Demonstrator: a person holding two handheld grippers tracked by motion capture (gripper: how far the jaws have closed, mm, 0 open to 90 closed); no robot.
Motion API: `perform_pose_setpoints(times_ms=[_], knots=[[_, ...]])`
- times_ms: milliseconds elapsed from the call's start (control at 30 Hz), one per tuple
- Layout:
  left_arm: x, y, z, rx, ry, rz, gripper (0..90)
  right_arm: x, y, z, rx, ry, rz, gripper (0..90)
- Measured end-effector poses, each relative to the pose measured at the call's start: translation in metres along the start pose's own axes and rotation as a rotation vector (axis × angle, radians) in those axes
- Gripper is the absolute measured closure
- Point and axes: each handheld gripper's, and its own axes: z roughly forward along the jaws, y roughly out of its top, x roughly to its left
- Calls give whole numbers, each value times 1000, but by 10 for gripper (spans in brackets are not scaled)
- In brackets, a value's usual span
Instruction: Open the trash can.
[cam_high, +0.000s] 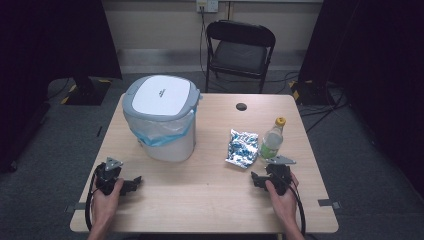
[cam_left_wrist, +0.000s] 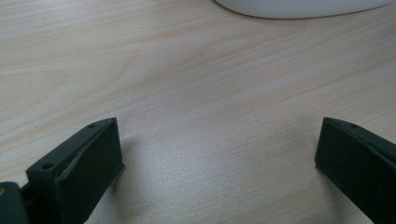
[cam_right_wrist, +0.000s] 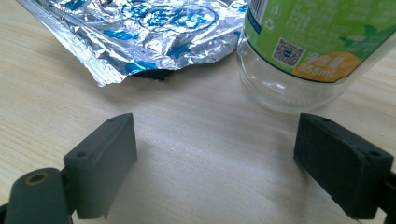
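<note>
While both tools (cam_high: 131, 186) (cam_high: 256, 179) gape empty: crinkled silver-blue foil bag (cam_high: 242, 147) beside clear green-labelled bottle (cam_high: 272, 141), yellow cap.

- The counter (cam_high: 200, 200) carries everything; a chair (cam_high: 240, 47) stands on the floor behind its far edge.
- The bin (cam_high: 161, 117) stands on the far left part of the counter.
- The foil bag (cam_high: 242, 148) lies right of the bin, apart from it.
- The bottle (cam_high: 272, 140) stands upright just right of the foil bag.
- The left tongs (cam_high: 131, 185) rest near the front left edge, before the bin.
- The right tongs (cam_high: 259, 178) rest near the front right, just before the foil bag and bottle, touching neither.
</note>
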Motion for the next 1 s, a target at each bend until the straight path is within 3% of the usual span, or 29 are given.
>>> perform_pose_setpoints(times_ms=[300, 500, 567, 667, 767, 833, 1000], knots=[[0, -2, -3, -9, -9, 8, 35, 5, -2, -2, -1, -7, 8, 119], [-1, -5, -8, -29, -7, 1, 124, 20, -1, -8, 34, 58, -41, 143], [0, -4, -10, -43, -40, -19, 177, 25, 1, -8, 34, 72, -56, 148], [2, 0, -13, -66, -36, -19, 174, 39, 11, -10, 0, 108, -88, 161], [4, 7, -15, -96, -46, -16, 178, 48, 23, -9, -22, 146, -79, 176], [6, 15, -15, -141, -90, 1, 177, 54, 32, -7, -25, 152, -91, 179], [14, 30, -12, -153, -89, -19, 181, 79, 56, 5, -24, 202, -154, 178]])
